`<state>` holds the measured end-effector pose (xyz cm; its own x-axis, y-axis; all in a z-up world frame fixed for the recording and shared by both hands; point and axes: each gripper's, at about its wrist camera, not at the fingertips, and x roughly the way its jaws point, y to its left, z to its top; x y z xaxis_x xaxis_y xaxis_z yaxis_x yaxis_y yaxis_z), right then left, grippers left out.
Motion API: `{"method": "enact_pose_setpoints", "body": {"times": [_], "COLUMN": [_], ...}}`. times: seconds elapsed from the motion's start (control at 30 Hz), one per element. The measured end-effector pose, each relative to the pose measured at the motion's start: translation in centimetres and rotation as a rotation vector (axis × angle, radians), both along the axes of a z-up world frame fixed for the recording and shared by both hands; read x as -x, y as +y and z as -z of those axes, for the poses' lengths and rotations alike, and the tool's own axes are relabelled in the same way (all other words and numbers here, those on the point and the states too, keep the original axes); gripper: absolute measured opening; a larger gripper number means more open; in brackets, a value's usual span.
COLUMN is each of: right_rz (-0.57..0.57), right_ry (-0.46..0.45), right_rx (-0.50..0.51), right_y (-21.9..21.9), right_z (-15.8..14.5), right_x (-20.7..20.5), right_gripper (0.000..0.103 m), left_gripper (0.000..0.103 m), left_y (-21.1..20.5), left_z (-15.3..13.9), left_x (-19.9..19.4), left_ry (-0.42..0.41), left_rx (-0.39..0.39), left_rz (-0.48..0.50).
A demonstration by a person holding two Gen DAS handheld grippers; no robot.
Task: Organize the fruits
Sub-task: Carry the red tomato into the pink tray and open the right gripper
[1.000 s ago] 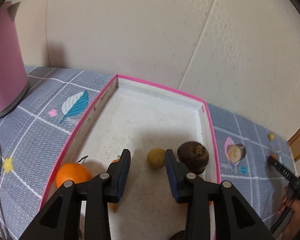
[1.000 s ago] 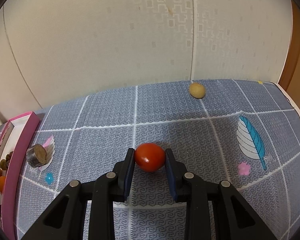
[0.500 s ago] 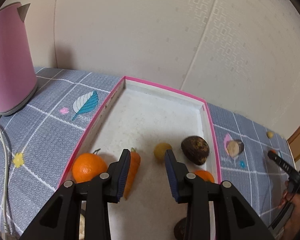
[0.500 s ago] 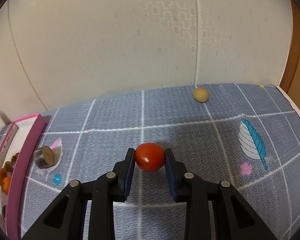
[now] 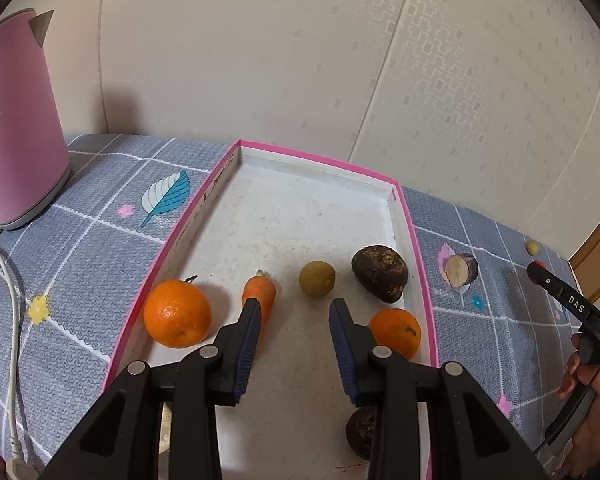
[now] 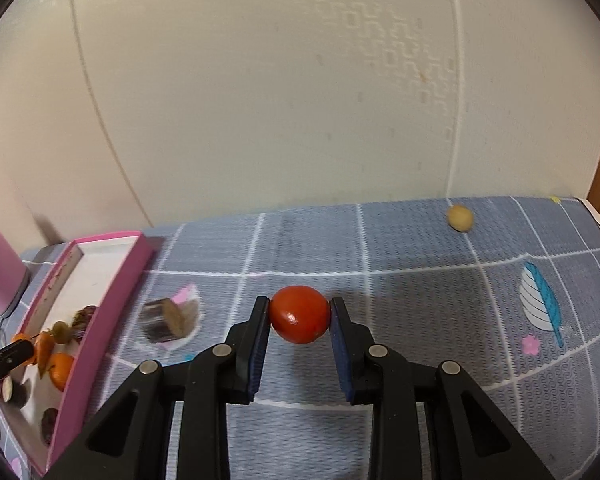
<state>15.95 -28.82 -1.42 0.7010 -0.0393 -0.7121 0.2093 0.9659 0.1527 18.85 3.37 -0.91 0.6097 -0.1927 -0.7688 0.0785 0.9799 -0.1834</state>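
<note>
Transfer step — tomato in grip, tray pending.

Right gripper point(image 6: 299, 312) is clamped on the tomato point(image 6: 299, 314), clear of the mat; left gripper point(image 5: 293, 322) hangs apart and empty over the pink tray point(image 5: 414, 236). Next: carry leftward past the cut piece point(image 6: 164, 319) and release inside the near edge — the yellow fruit point(image 6: 460, 218) waits at the far edge.

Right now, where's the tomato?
Right wrist view, centre: the tomato is clamped in the right hand-held gripper, over the mat, right of the pink tray.
</note>
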Motion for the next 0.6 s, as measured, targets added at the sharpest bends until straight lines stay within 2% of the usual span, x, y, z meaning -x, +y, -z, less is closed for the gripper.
{"method": "enact_pose_setpoints", "body": {"times": [0.47,0.6], "right_rz": [-0.150,-0.237], "right_ry": [-0.027,-0.038], "right_rx": [0.003,-0.011], "right_y": [7.2,9.4], "right_z": [-0.8,-1.1], "right_x": [-1.5,-1.7], "right_gripper": [0.030,0.030], "left_gripper": [0.036,0.036], "left_y": [1.2,1.4], "left_z": [0.2,0.0], "left_x": [0.9,1.1], "left_ry": [0.020,0.008], "left_rx": [-0.027,-0.033], "left_rz": [-0.001,-0.001]}}
